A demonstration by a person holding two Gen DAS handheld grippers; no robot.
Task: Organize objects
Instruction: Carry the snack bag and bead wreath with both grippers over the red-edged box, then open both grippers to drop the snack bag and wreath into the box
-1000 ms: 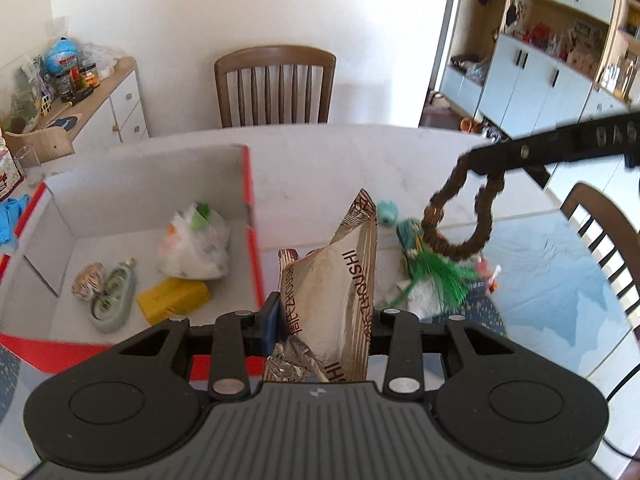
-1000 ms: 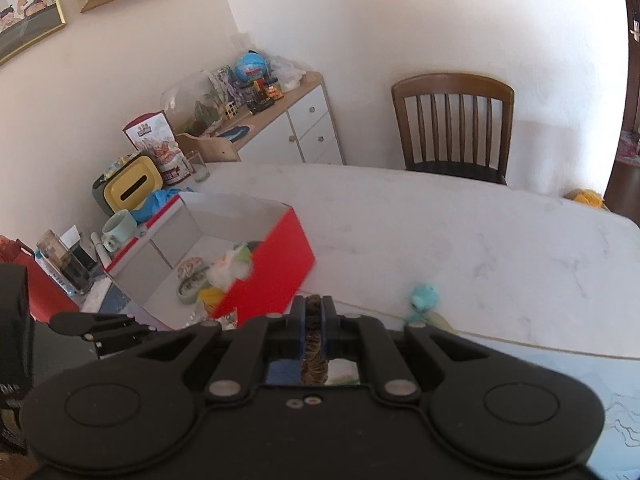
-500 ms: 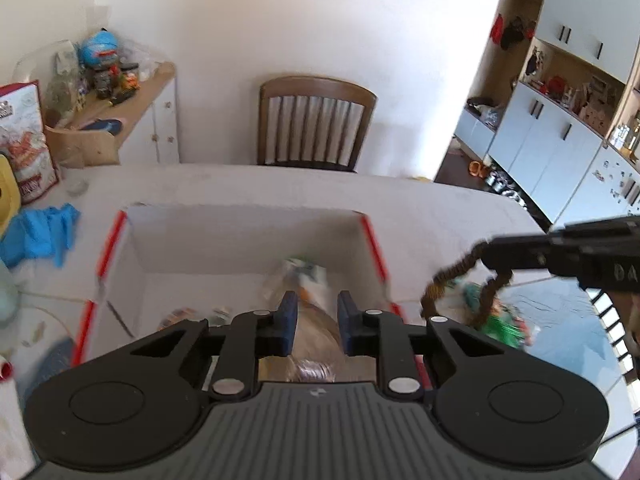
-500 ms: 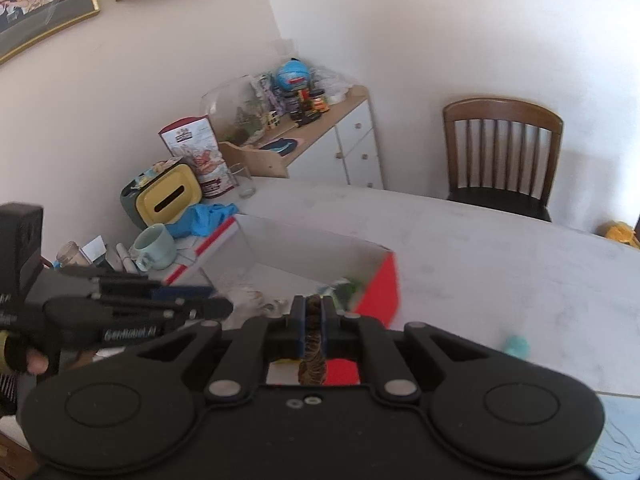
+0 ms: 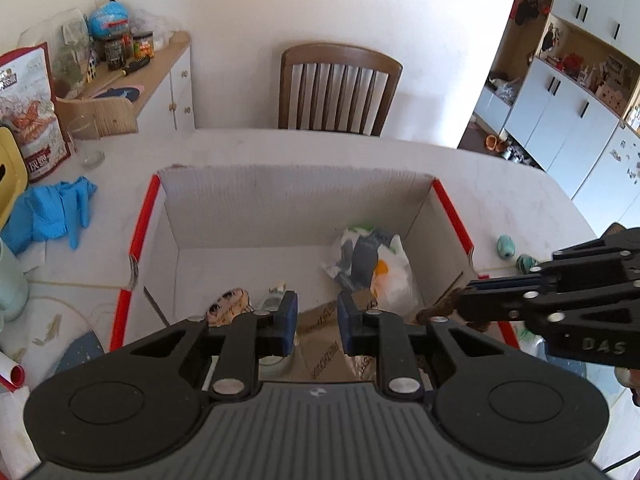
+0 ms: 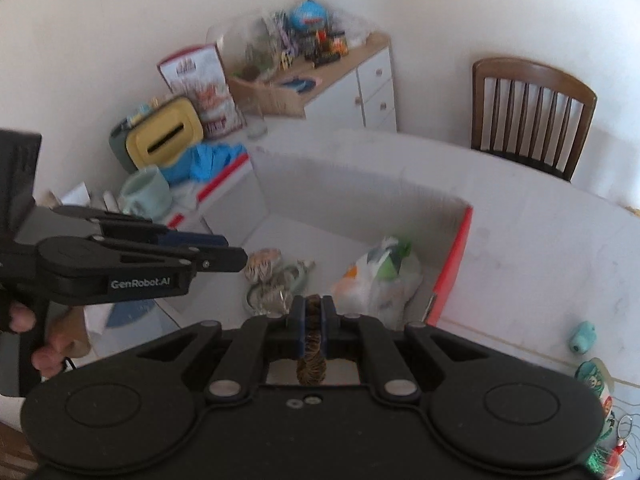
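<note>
A: Left gripper (image 5: 317, 322)?
B: Released, jaws apart, above the near end of the box (image 5: 298, 186). Snack bag (image 5: 328, 344) lying loose on the box floor, directly below the gap.

A: Right gripper (image 6: 311, 322)?
B: Clenched on a brown bead string (image 6: 311, 354), poised over the near right corner of the box.

A: Farther out?
B: Plastic bag (image 5: 372, 268) against the right wall; blue gloves (image 5: 48, 212) on the table left of the box.
</note>
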